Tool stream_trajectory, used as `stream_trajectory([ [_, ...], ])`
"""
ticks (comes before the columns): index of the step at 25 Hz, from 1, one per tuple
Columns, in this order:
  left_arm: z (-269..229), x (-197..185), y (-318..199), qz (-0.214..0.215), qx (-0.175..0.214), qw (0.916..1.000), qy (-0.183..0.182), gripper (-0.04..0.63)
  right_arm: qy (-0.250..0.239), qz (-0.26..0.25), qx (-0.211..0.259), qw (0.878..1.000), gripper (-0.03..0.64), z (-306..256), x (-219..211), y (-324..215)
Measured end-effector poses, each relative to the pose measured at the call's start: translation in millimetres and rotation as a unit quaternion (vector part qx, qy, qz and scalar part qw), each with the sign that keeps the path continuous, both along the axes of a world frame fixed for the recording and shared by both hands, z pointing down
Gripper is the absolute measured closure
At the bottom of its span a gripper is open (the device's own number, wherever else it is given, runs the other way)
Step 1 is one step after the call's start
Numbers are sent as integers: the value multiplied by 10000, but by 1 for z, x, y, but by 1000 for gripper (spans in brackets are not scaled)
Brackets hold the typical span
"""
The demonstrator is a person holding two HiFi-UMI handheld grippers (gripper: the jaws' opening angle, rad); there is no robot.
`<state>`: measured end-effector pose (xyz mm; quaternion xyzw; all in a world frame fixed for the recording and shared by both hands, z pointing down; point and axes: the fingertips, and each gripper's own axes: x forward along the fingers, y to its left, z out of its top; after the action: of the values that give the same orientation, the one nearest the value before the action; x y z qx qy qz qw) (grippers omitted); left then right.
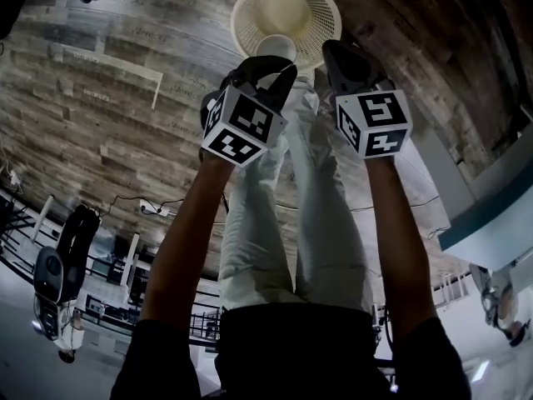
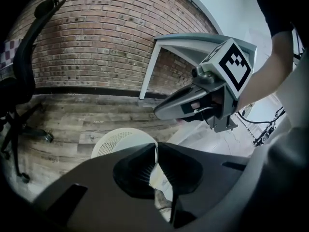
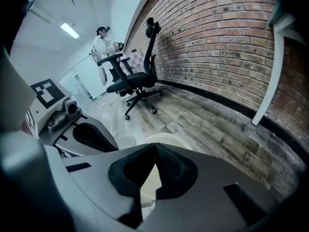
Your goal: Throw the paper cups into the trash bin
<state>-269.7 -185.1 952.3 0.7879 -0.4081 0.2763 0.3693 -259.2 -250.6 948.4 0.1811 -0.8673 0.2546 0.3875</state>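
Holding both arms out over the wooden floor [image 1: 100, 98], you have the white lattice trash bin [image 1: 286, 15] right under the tips. Your left claw [image 1: 279, 63] is pinched narrow on the paper cup [image 1: 275, 47], which hangs above the bin's near rim. Your right claw [image 1: 335, 50] is beside it, closed tight on nothing.

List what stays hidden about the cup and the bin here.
Paper cup: head view, mostly behind the left gripper; left gripper view, only a sliver between shut jaws.
Trash bin contents: head view, washed out; both gripper views, jaws cover it.
Bin's near rim: head view, behind the right gripper.
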Motion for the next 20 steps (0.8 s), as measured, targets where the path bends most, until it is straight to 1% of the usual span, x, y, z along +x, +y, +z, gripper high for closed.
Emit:
stream_trajectory([
  [3,19,-1,-3,-230,-105,9996,89,568,20,43,-53,10000,612,17,4,-1],
  [5,29,1,-5,-290,-160,9994,117,568,51,54,-85,9999,612,27,9,0],
  [9,53,10,-8,-223,-241,9994,125,568,135,15,-152,9998,612,44,16,3],
  [12,73,13,-8,-121,-349,9993,6,568,163,29,-212,9996,612,53,21,4],
  [16,95,12,-11,-225,-540,9982,-110,568,210,6,-293,9994,612,64,30,4],
  [20,101,14,-9,-225,-633,9977,-46,568,259,19,-355,9990,612,70,35,7],
])
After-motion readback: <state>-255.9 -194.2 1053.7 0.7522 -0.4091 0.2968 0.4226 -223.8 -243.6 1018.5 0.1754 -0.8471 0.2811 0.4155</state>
